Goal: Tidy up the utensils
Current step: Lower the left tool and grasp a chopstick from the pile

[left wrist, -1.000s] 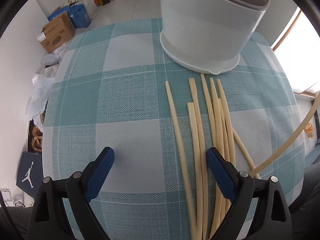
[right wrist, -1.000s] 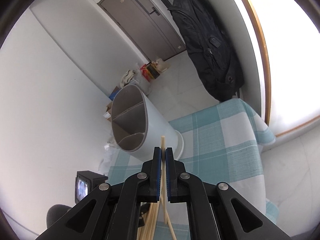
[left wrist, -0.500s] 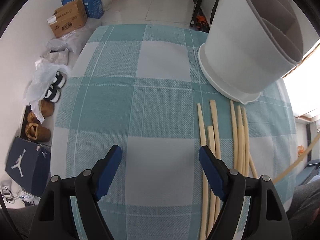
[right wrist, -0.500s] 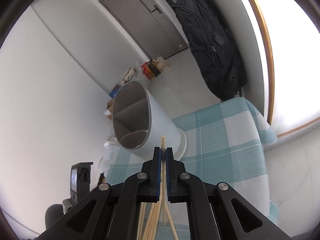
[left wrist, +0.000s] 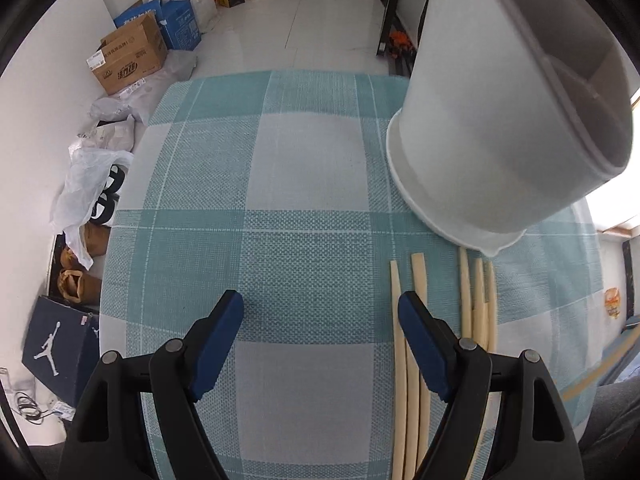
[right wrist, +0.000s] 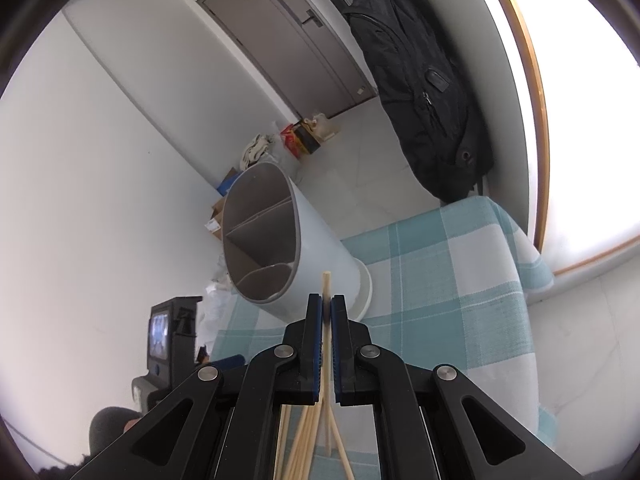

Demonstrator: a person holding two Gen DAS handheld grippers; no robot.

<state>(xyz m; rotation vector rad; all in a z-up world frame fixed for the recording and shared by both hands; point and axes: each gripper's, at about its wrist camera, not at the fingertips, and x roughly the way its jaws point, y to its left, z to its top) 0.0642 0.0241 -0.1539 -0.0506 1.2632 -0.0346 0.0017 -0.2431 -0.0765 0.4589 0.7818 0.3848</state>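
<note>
- Left gripper open wide over the checked teal tablecloth, pointing steeply down, nothing between the blue pads.
- Loose chopsticks lying flat on the cloth, roughly parallel, just beside and partly under the right-hand finger of this gripper.
- White utensil holder standing on the cloth beyond the far tips of the chopsticks, very near to them; touching or not, cannot tell.
- Inside of the holder divided by grey walls into compartments, all seeming empty.
- Right gripper closed on a single chopstick, held above the table, the tip sticking out a little past the pads toward the holder.
- More chopsticks visible below between the arms of the right gripper, on the cloth.
- Cardboard boxes and bags on the floor behind the table; black backpack hanging by the door.
</note>
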